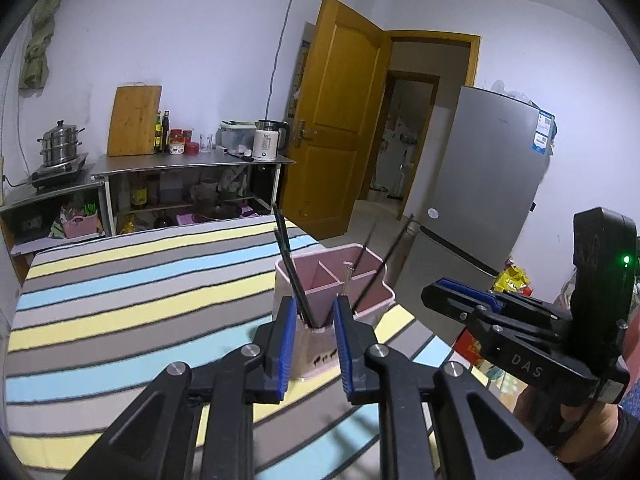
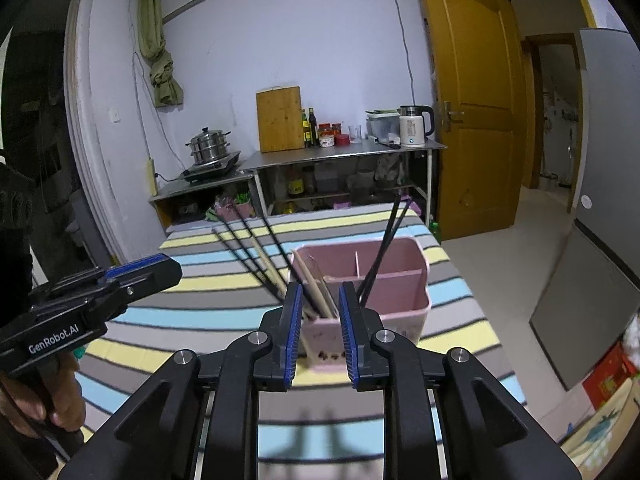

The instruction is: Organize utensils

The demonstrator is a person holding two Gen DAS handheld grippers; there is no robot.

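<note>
A pink divided utensil holder (image 1: 374, 310) (image 2: 402, 320) stands on the striped tablecloth (image 1: 120, 288) near the table's right edge. Black chopsticks (image 1: 289, 264) lean out of its near-left compartment, and two more black chopsticks (image 1: 394, 250) (image 2: 390, 236) lean in a right compartment. Wooden chopsticks (image 2: 316, 286) and black ones (image 2: 248, 248) slant leftward from the left compartment. My left gripper (image 1: 315, 308) (image 2: 168, 270) hovers just before the holder, its jaws apart and holding nothing. My right gripper (image 2: 321, 296) (image 1: 448, 292) is also open, with the wooden chopsticks seen through the gap beyond it.
A grey fridge (image 1: 480, 184) stands right of the table beside a yellow door (image 1: 340, 120). Behind the table, a steel counter (image 2: 344, 156) holds a kettle (image 2: 414, 126), bottles, jars and a cutting board (image 2: 280, 120). A steamer pot (image 2: 208, 146) sits on a cooktop. Hands grip both tools.
</note>
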